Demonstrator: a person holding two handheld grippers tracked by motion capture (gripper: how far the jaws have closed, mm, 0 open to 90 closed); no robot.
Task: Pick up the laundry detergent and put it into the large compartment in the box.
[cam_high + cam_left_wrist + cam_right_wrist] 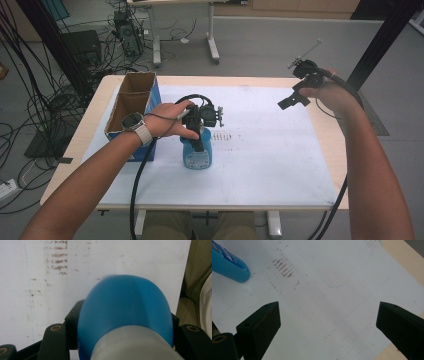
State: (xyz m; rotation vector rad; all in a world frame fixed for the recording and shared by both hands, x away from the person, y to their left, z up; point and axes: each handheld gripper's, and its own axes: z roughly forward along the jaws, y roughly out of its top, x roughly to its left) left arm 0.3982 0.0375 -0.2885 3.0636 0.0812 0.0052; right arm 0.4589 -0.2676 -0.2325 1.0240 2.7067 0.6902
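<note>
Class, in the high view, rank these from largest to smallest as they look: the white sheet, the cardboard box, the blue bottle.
1. White sheet, by far the largest, covering most of the table.
2. Cardboard box.
3. Blue bottle, smallest, partly hidden by the left gripper clamped on it.

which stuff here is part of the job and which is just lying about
In the job:
blue bottle
left gripper, clamped on the bottle
right gripper, open above the table

Lying about:
cardboard box
white sheet
cables on the floor
</note>
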